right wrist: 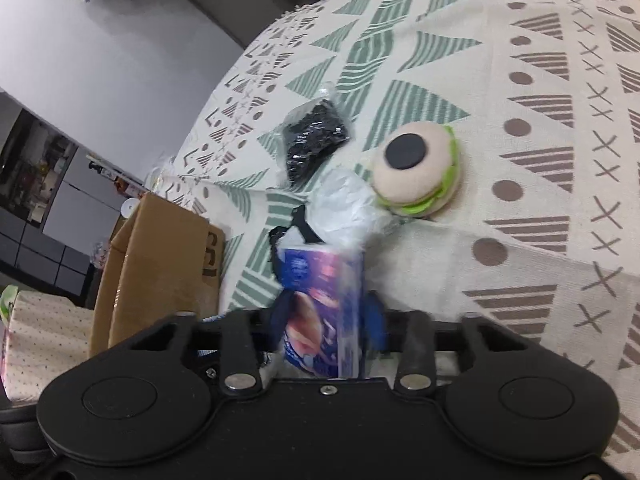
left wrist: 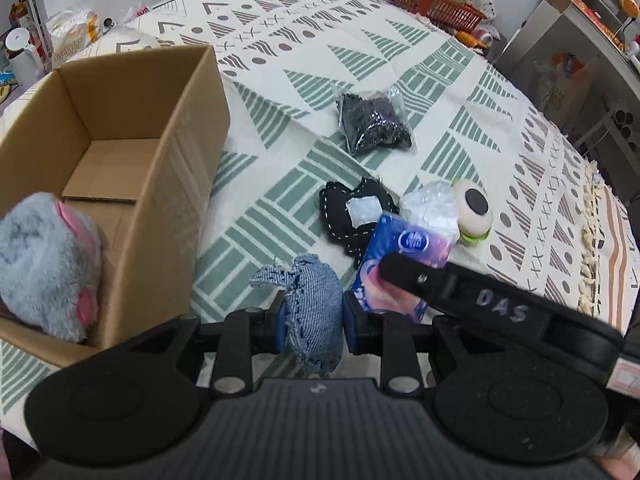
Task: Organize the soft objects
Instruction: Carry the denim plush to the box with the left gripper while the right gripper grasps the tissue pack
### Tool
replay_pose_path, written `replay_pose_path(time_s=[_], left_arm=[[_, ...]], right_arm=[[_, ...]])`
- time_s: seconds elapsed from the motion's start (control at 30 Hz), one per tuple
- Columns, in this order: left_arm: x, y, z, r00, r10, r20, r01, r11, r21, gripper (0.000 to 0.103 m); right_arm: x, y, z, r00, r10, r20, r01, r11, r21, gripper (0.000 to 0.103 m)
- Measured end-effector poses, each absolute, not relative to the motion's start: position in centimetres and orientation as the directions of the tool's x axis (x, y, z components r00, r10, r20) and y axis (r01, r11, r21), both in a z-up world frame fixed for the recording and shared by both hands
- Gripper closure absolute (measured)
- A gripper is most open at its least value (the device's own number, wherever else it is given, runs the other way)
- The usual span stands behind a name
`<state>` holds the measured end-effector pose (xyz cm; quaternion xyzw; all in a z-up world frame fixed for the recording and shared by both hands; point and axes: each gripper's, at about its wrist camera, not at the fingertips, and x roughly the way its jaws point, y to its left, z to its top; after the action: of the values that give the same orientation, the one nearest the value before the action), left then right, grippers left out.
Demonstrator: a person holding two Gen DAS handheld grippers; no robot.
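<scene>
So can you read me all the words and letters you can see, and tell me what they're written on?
"DAS": hand-written in pale letters on the black arm of the right tongs.
Round logo on the purple tissue pack: too small and blurred to read.
Dark printed letters on the side of the cardboard box: cut off at the edge, not readable.
Label on the bag behind the box: too blurred to read.

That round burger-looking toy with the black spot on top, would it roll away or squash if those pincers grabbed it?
The burger toy looks plush, so it would probably squash, then spring back. It lies flat on the patterned cloth, so rolling seems unlikely. It is probably light for its size.
</scene>
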<state>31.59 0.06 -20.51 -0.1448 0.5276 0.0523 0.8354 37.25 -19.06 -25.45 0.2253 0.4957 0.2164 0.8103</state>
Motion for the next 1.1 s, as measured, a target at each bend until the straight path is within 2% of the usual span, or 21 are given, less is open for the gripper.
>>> replay_pose_path(time_s=[0.17,0.67,1.1], left_arm=[[30.7,0.2,-19.4,0.455,-0.059,-0.889,-0.232,0.955,-0.183,0.077],[27.4,2.1,-13.2,0.567,-0.042,-0.823,-0.232,0.950,-0.208,0.077],[25.5,4.8,-11.0,0.609,-0.042,-0.792,-0.241,0.941,-0.236,0.077]], right_arm=[[36.1,-19.0,-23.7,0.448,0.564,-0.694,-0.164,0.815,0.556,0.082],[32.3,-19.9,-17.9,0.566,0.529,-0.632,-0.211,0.834,0.509,0.082],[30.1,-18.5,-13.9,0.629,0.532,-0.566,-0.270,0.833,0.482,0.082]])
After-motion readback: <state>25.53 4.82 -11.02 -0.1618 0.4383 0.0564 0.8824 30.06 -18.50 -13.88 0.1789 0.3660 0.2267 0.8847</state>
